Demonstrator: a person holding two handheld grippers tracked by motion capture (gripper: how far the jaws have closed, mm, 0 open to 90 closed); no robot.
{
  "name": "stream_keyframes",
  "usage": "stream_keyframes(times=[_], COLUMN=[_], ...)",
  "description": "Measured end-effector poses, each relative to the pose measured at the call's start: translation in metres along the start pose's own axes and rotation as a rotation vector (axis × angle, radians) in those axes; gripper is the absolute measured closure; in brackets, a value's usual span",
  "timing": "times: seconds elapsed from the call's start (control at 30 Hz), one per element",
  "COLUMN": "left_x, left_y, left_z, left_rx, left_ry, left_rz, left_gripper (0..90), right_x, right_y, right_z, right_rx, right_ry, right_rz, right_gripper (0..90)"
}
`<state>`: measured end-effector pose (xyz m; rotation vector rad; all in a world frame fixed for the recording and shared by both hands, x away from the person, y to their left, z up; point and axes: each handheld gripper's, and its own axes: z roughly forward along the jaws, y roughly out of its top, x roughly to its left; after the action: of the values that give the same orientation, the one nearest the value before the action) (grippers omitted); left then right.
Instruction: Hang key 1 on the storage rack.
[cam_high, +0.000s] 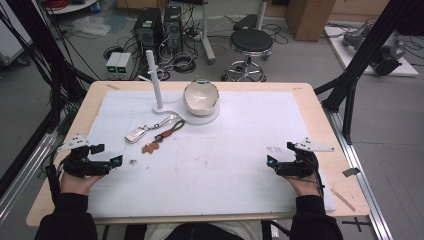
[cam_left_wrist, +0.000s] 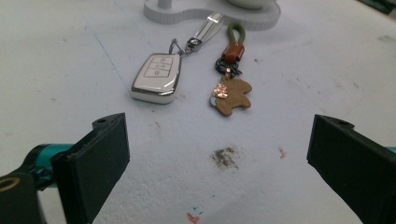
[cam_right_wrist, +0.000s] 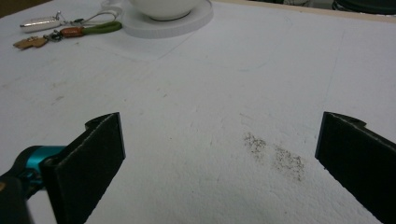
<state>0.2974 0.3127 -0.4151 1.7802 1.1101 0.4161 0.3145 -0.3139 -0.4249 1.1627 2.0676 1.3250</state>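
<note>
the left gripper (cam_high: 118, 161) rests low near the desk's front left corner, held in a hand (cam_high: 75, 181) in a black sleeve, and it points toward the middle of the white mat (cam_high: 240, 130). in the left gripper view its jaws stand wide apart with nothing between them but bare mat and a small dark smudge (cam_left_wrist: 225, 157). the right gripper (cam_high: 270, 162) lies near the front right corner, aimed inward the same way; in the right gripper view its jaws are spread just as wide and grip nothing, with a scatter of grey specks (cam_right_wrist: 275, 154) on the mat between them.

farther in, left of the desk's centre and ahead of the left gripper, lies a white car key fob (cam_left_wrist: 156, 77) flat on the mat, a metal clasp and pale strap running from it toward the back. just beside it, apart from the fob, lies a brown bear-shaped charm (cam_left_wrist: 232, 95) on a green cord loop with a brown leather band (cam_left_wrist: 233, 50).

toward the back edge, the loop ends reach a white stand base (cam_high: 205, 117). a white bowl (cam_high: 201, 96) sits tilted on that base, and a white post (cam_high: 154, 80) rises upright at the base's left end.
</note>
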Motion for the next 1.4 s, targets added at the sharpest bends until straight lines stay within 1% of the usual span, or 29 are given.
stream_keyframes(times=[0.03, 0.07, 0.1, 0.17, 0.27, 0.37, 0.4, 0.43, 0.47, 0.5, 0.53, 0.63, 0.7, 0.73, 0.77, 0.8, 0.87, 0.9, 0.97, 1.0, 1.1, 1.13, 1.17, 1.23, 1.3, 1.33, 1.37, 1.4], left_x=[0.0, -0.002, -0.003, -0.003, -0.004, -0.004, -0.004, -0.004, -0.004, -0.004, -0.005, -0.005, -0.004, -0.004, -0.004, -0.005, -0.005, -0.006, -0.005, -0.003, -0.003, -0.004, -0.004, -0.005, -0.006, -0.008, -0.008, -0.011], left_y=[0.0, 0.002, 0.002, 0.002, 0.002, 0.002, 0.002, 0.002, 0.002, 0.002, 0.003, 0.004, 0.005, 0.007, 0.008, 0.009, 0.011, 0.012, 0.013, 0.017, 0.02, 0.024, 0.024, 0.029, 0.031, 0.035, 0.035, 0.039], left_z=[0.001, 0.002, 0.002, 0.002, 0.001, 0.002, 0.004, 0.004, 0.006, 0.006, 0.007, 0.009, 0.011, 0.015, 0.018, 0.021, 0.025, 0.027, 0.028, 0.031, 0.033, 0.035, 0.035, 0.04, 0.042, 0.046, 0.046, 0.05], left_rx=[0.011, 0.023, 0.019, 0.014, 0.02, 0.02, 0.032, 0.032, 0.05, 0.05, 0.063, 0.066, 0.073, 0.087, 0.098, 0.106, 0.118, 0.122, 0.126, 0.137, 0.132, 0.137, 0.137, 0.145, 0.152, 0.159, 0.159, 0.172], left_ry=[-0.002, -0.001, 0.0, -0.003, -0.004, -0.006, -0.006, -0.006, -0.003, -0.003, -0.002, -0.002, -0.004, -0.004, 0.0, 0.003, -0.01, -0.013, -0.014, -0.009, -0.014, -0.017, -0.017, -0.026, -0.024, -0.03, -0.03, -0.032], left_rz=[0.006, 0.027, 0.035, 0.031, 0.037, 0.034, 0.03, 0.03, 0.026, 0.026, 0.024, 0.021, 0.027, 0.025, 0.031, 0.039, 0.046, 0.041, 0.044, 0.049, 0.047, 0.057, 0.057, 0.069, 0.073, 0.086, 0.086, 0.105], left_gripper=[6.6, 6.5, 6.5, 6.5, 6.5, 6.5, 6.5, 6.5, 6.5, 6.5, 6.5, 6.6, 6.5, 6.5, 6.5, 6.6, 6.5, 6.5, 6.6, 6.6, 7.0, 7.2, 7.3, 7.4, 7.4, 7.4, 7.6, 7.7], right_x=[0.0, 0.0, -0.001, -0.001, 0.0, 0.001, 0.002, 0.002, 0.003, 0.002, 0.003, 0.003, 0.004, 0.004, 0.004, 0.004, 0.005, 0.005, 0.005, 0.004, 0.004, 0.003, 0.003, 0.003, 0.004, 0.004, 0.004, 0.004], right_y=[0.0, 0.0, 0.0, 0.001, 0.001, 0.0, 0.0, 0.0, 0.0, -0.001, -0.001, -0.002, -0.002, -0.003, -0.003, -0.004, -0.004, -0.004, -0.003, -0.004, -0.004, -0.004, -0.004, -0.004, -0.003, -0.003, -0.003, -0.003], right_z=[0.0, 0.0, 0.0, -0.001, -0.001, -0.001, -0.001, -0.001, 0.0, -0.001, -0.001, -0.001, -0.001, -0.001, -0.001, 0.0, 0.001, 0.001, 0.001, 0.001, 0.002, 0.003, 0.003, 0.004, 0.005, 0.005, 0.005, 0.005], right_rx=[0.001, -0.003, -0.009, -0.012, -0.006, -0.004, 0.004, 0.004, 0.007, 0.006, 0.004, 0.003, 0.003, 0.003, 0.0, 0.001, 0.005, 0.006, 0.006, 0.004, 0.006, 0.006, 0.006, 0.012, 0.013, 0.013, 0.013, 0.011], right_ry=[0.0, 0.004, 0.004, 0.001, 0.004, 0.01, 0.014, 0.014, 0.009, 0.008, 0.009, 0.008, 0.008, 0.01, 0.012, 0.002, -0.003, -0.007, -0.01, -0.008, -0.01, -0.008, -0.008, 0.0, 0.006, 0.007, 0.007, 0.01], right_rz=[0.003, 0.006, 0.005, 0.002, 0.006, -0.008, -0.003, -0.003, -0.005, -0.006, -0.002, 0.004, 0.009, 0.021, 0.017, 0.014, 0.007, 0.007, 0.007, 0.006, 0.009, 0.006, 0.006, -0.001, -0.002, -0.004, -0.004, 0.002], right_gripper=[0.4, 0.4, 0.4, 0.4, 0.4, 0.4, 0.4, 0.4, 0.4, 0.4, 0.4, 0.4, 0.4, 0.4, 0.4, 0.4, 0.4, 0.4, 0.4, 0.4, 0.4, 0.4, 0.4, 0.4, 0.4, 0.4, 0.4, 0.4])
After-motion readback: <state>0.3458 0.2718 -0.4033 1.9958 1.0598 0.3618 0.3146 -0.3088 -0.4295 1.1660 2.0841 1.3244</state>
